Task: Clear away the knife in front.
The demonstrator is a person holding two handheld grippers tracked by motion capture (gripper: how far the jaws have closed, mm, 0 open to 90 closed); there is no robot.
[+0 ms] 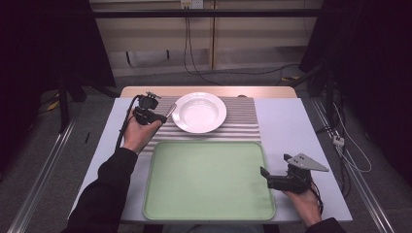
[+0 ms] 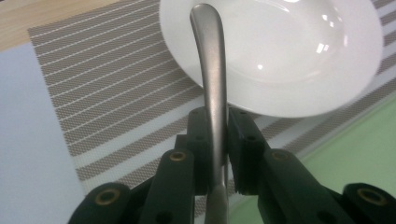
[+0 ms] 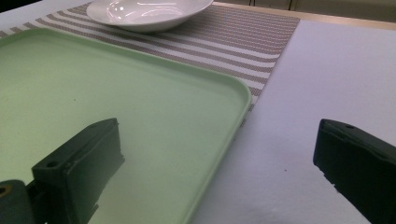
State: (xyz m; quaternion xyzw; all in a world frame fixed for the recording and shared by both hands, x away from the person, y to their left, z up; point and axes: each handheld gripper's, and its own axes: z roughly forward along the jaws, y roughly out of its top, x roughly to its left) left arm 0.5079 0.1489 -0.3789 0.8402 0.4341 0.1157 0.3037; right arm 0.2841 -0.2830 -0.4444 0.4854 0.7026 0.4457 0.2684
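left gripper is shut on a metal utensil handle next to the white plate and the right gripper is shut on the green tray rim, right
Not quite. The left gripper is shut on the metal utensil handle by the white plate, but the right gripper is open: the right gripper view shows its fingers wide apart, astride the green tray rim without gripping it.

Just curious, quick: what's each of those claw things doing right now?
Left gripper: closed on a metal utensil handle.
Right gripper: open, holding nothing, beside the green tray.

Plate (image 1: 199, 112) on mat (image 1: 243, 121), behind tray (image 1: 209, 213)
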